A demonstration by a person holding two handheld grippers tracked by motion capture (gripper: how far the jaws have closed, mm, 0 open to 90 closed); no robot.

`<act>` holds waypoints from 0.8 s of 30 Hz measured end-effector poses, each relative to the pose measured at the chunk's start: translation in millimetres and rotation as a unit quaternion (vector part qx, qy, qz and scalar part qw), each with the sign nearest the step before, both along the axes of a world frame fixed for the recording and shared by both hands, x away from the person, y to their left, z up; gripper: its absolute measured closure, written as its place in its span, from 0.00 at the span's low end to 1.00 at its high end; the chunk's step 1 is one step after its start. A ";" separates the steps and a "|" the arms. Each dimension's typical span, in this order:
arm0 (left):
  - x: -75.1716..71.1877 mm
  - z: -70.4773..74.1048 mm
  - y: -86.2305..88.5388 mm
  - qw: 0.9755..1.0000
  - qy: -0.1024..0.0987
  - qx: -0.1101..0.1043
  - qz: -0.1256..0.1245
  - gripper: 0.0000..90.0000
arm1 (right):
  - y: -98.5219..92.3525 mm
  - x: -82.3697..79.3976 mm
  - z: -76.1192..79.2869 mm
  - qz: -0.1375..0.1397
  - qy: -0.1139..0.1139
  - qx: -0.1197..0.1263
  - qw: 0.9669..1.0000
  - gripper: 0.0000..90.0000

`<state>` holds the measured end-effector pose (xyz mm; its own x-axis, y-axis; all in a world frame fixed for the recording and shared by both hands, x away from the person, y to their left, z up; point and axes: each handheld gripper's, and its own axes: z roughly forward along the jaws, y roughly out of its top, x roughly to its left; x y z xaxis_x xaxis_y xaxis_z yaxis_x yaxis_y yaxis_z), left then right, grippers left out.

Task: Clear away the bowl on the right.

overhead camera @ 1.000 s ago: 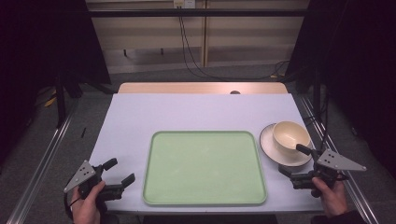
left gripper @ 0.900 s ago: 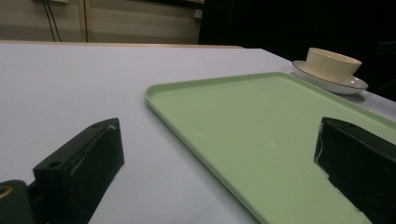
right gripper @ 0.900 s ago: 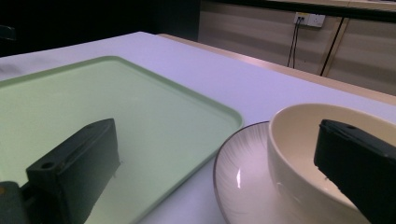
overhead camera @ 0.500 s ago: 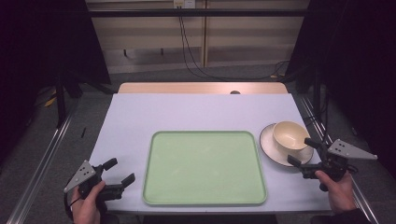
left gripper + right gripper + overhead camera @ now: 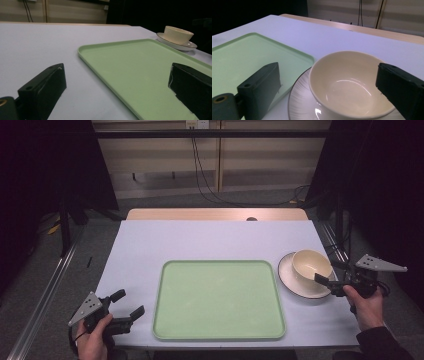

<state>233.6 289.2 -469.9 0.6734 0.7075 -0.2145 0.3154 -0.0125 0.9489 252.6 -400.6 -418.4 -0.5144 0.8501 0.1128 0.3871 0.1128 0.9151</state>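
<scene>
Bowl [image 5: 352, 85], cream and glazed, sits upright on a pale plate [image 5: 299, 105] at the right side of the table [image 5: 210, 240], just beside the right edge of the green tray [image 5: 220, 300]. It reads as ceramic: stiff, moderately heavy, breakable, and slick under the glaze, to judge by the shine inside it. The bowl is empty. It rests loose on the plate, so I expect a careless lift or nudge could shift or rattle the plate beneath.

My right tongs [image 5: 331, 279] are at the bowl's near right side, jaws spread wide and just now closing a little, the bowl's rim between them in the right gripper view but not pressed by either pad. Nothing is grasped. I judge the best hold to be across the rim wall, one pad inside and one outside, squeezed gently, since the curved outer flank offers little purchase.

My left tongs [image 5: 127, 305] rest low at the table's near left, beside the tray's left edge, jaws released and holding nothing.
</scene>
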 end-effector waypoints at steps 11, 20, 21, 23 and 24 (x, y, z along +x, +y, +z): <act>4.2 0.0 -1.1 1.000 0.000 0.006 -0.010 0.02 | -15.6 19.2 -0.5 -0.003 0.056 -0.025 0.998 0.09; 4.8 0.0 -1.9 1.000 0.000 0.008 -0.011 0.02 | -18.4 41.6 0.4 -0.004 0.085 -0.057 0.995 0.13; 4.7 0.1 -1.8 1.000 0.000 0.009 -0.013 0.02 | -17.9 45.0 0.1 -0.002 0.087 -0.069 0.994 0.14; 4.4 -0.1 -3.2 1.000 0.001 -0.001 -0.008 0.02 | -16.6 53.7 -1.4 -0.002 0.097 -0.078 0.992 0.13; 4.5 -0.1 -3.4 1.000 0.002 -0.002 -0.010 0.02 | -15.9 59.5 -2.6 0.000 0.098 -0.077 0.992 0.13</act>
